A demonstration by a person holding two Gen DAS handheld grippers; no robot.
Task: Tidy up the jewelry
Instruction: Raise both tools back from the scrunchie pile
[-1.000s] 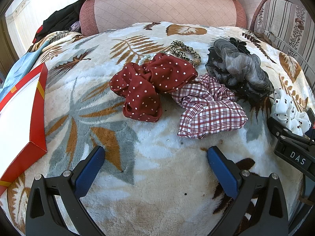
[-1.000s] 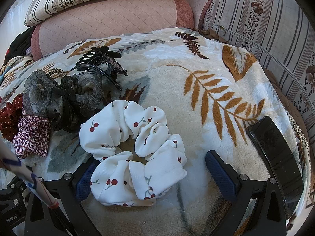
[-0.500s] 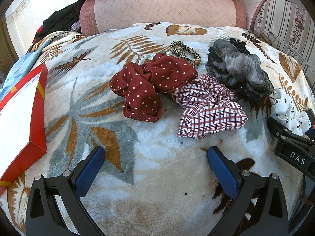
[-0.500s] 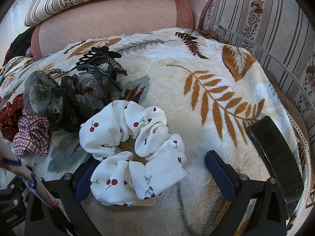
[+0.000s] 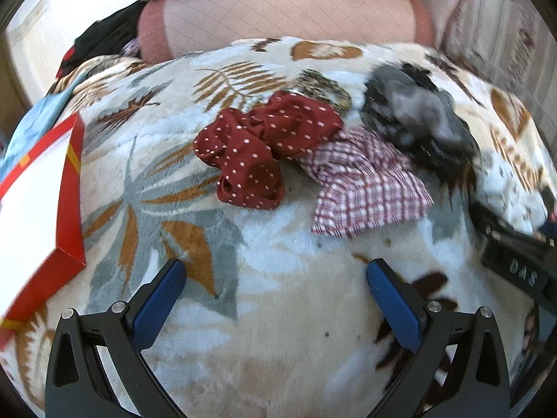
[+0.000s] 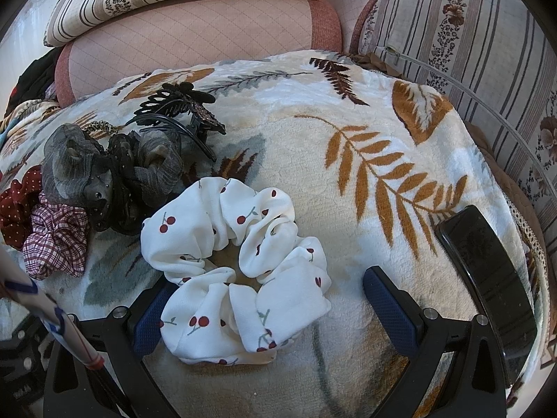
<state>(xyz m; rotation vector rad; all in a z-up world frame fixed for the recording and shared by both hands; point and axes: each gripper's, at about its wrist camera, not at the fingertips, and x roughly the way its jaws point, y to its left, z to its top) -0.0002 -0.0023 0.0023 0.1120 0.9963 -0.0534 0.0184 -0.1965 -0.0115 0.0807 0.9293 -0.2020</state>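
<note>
only the left gripper [image 5: 275, 278] has shifted, blurring its view; both spread wide, right gripper [image 6: 257, 296] straddling the cherry scrunchie [image 6: 233, 271], likely to grab it.

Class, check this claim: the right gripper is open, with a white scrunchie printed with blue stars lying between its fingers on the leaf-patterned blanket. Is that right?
Not quite. The print is red cherries, not blue stars. The right wrist view shows the white scrunchie lying on the leaf-patterned blanket between the fingers of the open right gripper.
</note>
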